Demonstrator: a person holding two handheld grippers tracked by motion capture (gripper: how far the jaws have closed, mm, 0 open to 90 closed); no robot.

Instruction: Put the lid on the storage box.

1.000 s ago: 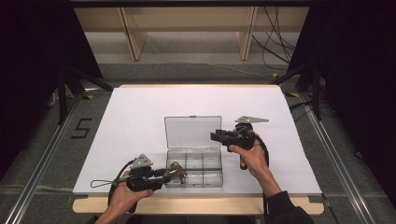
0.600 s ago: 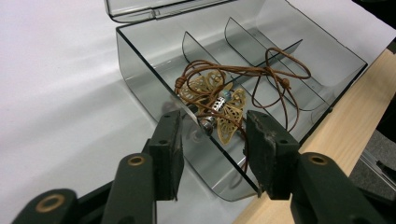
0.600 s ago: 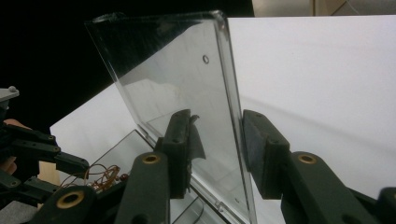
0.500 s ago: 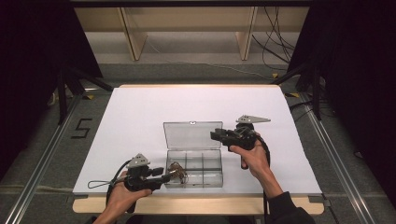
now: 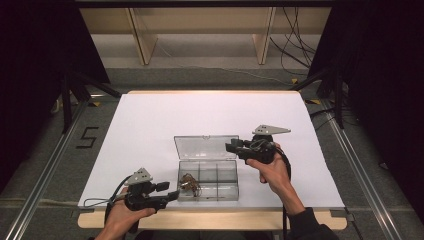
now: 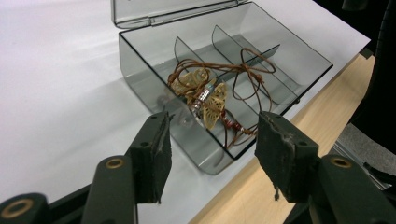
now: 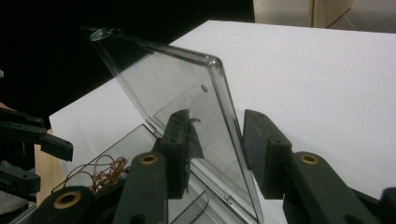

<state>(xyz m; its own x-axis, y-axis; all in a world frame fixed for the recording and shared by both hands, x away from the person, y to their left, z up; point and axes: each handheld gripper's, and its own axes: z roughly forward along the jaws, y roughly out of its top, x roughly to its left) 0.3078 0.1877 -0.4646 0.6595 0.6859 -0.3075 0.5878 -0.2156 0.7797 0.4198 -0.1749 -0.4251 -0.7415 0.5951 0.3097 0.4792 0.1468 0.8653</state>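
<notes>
Since a second ago, left tool (image 5: 172, 195) backs off the necklace (image 6: 210, 95), jaws just opened wide, nothing between. Necklace lies in the box's (image 5: 235, 191) left compartment, 6 o'clock on the table (image 5: 150, 120). I see right tool (image 5: 228, 147) straddling the raised lid (image 7: 187, 107); pad contact unclear.

Left gripper (image 5: 172, 194) has just been opening, empty; right gripper (image 5: 231, 147) level.

A lab recording station is indicated by a white-topped bench (image 5: 150, 125) enclosed by black curtains (image 5: 35, 60), metal floor rails (image 5: 45, 175), loose cables (image 5: 292, 45) and a taped floor number (image 5: 88, 137).
</notes>
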